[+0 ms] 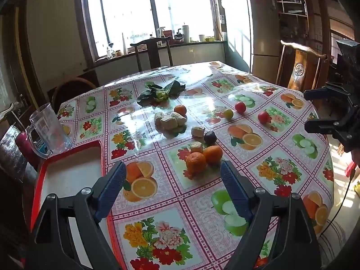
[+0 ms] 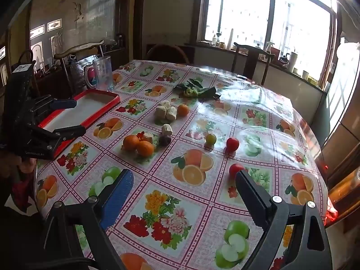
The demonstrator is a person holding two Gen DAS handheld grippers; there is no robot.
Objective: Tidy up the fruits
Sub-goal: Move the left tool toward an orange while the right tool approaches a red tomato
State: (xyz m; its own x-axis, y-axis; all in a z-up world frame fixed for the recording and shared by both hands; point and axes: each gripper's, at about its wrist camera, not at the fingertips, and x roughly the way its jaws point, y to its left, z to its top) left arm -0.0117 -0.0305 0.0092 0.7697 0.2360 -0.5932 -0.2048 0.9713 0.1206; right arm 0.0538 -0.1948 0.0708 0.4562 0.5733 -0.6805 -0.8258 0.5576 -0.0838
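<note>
Two oranges [image 1: 195,162] [image 2: 131,142] lie together mid-table beside a dark plum [image 1: 210,137]. A third orange [image 1: 180,109] sits by several pale cut chunks [image 1: 169,120]. Two red fruits [image 1: 263,117] [image 1: 240,107] and a yellow-green fruit [image 1: 228,113] lie to the right. A red-rimmed white tray [image 1: 67,171] [image 2: 90,110] is empty at the table's left edge. My left gripper [image 1: 173,168] is open and empty, just short of the two oranges. My right gripper [image 2: 184,177] is open and empty, with a red fruit [image 2: 235,169] by its right finger.
A clear plastic jug [image 1: 50,128] stands behind the tray. Leafy greens [image 1: 160,93] lie at the far side. Wooden chairs [image 1: 154,51] ring the round table with its fruit-print cloth [image 1: 202,202]. A fridge [image 1: 254,31] stands at the back right.
</note>
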